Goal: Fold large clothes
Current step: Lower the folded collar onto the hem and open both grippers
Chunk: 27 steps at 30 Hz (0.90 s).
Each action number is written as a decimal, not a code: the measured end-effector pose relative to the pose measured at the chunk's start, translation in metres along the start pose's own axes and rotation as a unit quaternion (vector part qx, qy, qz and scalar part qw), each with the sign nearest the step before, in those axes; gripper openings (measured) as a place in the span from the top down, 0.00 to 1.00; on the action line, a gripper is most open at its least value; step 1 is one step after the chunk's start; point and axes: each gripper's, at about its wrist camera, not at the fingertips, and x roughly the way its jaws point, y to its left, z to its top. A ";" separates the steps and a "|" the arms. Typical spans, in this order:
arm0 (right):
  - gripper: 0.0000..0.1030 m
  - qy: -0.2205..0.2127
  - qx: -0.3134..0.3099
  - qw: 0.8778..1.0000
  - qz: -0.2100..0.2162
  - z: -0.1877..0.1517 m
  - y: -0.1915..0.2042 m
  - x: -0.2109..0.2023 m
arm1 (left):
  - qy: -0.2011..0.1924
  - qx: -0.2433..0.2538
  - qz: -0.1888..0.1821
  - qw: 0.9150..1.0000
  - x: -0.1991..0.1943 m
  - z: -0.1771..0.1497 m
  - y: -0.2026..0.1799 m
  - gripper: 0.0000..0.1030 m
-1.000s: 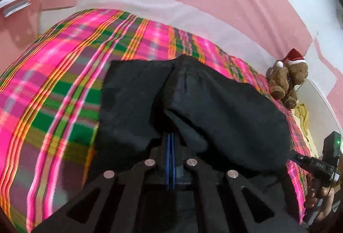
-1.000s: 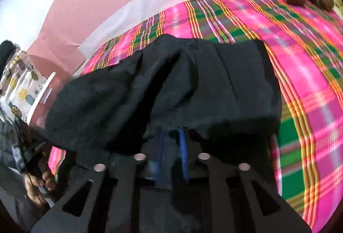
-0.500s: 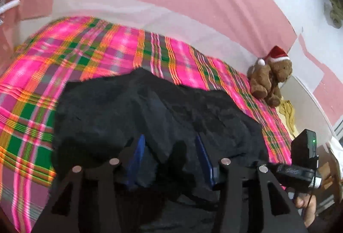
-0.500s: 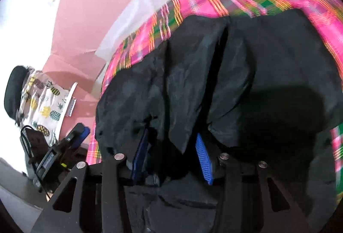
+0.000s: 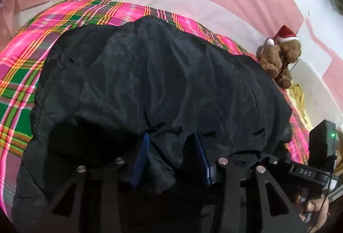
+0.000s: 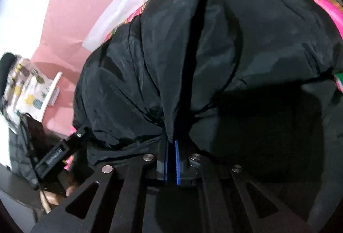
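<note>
One view alone shows the teddy bear (image 5: 280,57).

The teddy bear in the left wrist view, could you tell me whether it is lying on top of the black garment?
No, the teddy bear sits beyond the black garment, at the bed's far corner.

both wrist cams angled down along their tool, very close over black garment (image 5: 163,82), shared view: garment, plaid bed (image 5: 23,65)

Left gripper (image 5: 171,155): angled down, fingers (image 5: 141,153) apart, closing.
Right gripper (image 6: 171,160): angled down, fingers (image 6: 177,160) pinched together on cloth.
</note>
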 end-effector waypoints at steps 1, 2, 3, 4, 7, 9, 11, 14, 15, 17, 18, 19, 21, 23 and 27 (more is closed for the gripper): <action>0.96 0.002 -0.006 1.000 -0.003 0.001 0.001 0.000 | 0.003 0.001 0.003 1.000 -0.001 0.001 -0.002 0.55; 0.93 0.004 -0.011 1.000 -0.007 0.002 0.004 -0.002 | 0.009 0.004 0.007 1.000 -0.004 0.002 -0.004 0.55; 0.90 0.006 -0.019 1.000 -0.014 0.003 0.007 -0.008 | 0.015 0.007 0.009 1.000 -0.009 0.003 -0.006 0.56; 0.84 0.004 -0.027 0.999 -0.021 0.003 0.013 -0.014 | 0.018 0.007 0.006 1.000 -0.017 0.004 -0.009 0.56; 0.80 -0.031 -0.059 0.997 -0.033 0.008 0.029 -0.050 | 0.000 0.014 -0.006 1.000 -0.044 0.009 -0.013 0.56; 0.79 -0.067 -0.086 0.993 -0.038 0.018 0.039 -0.073 | -0.030 0.027 -0.007 0.999 -0.058 0.025 -0.020 0.56; 0.79 -0.099 -0.110 0.987 -0.055 0.039 0.051 -0.084 | -0.060 0.044 0.001 0.997 -0.063 0.050 -0.027 0.55; 0.79 -0.116 -0.130 0.982 -0.080 0.072 0.058 -0.071 | -0.068 0.050 0.023 0.996 -0.039 0.084 -0.024 0.55; 0.79 -0.115 -0.131 0.981 -0.087 0.080 0.059 -0.062 | -0.061 0.046 0.043 0.996 -0.024 0.091 -0.018 0.55; 0.79 -0.100 -0.130 0.980 -0.114 0.097 0.050 -0.037 | -0.035 0.032 0.072 0.996 0.003 0.092 -0.003 0.56; 0.79 -0.085 -0.122 0.980 -0.136 0.101 0.040 -0.022 | -0.022 0.023 0.079 0.996 0.015 0.087 0.008 0.57; 0.79 -0.074 -0.119 0.979 -0.148 0.102 0.026 -0.016 | -0.018 0.016 0.081 0.996 0.022 0.081 0.016 0.60; 0.81 -0.063 -0.109 0.981 -0.151 0.096 0.001 0.000 | -0.029 0.020 0.072 0.997 0.028 0.066 0.026 0.64; 0.82 -0.072 -0.110 0.979 -0.156 0.088 -0.009 0.003 | -0.037 0.021 0.073 0.996 0.030 0.054 0.028 0.65; 0.82 -0.085 -0.125 0.972 -0.177 0.079 -0.004 0.006 | -0.033 0.021 0.081 0.996 0.023 0.050 0.025 0.65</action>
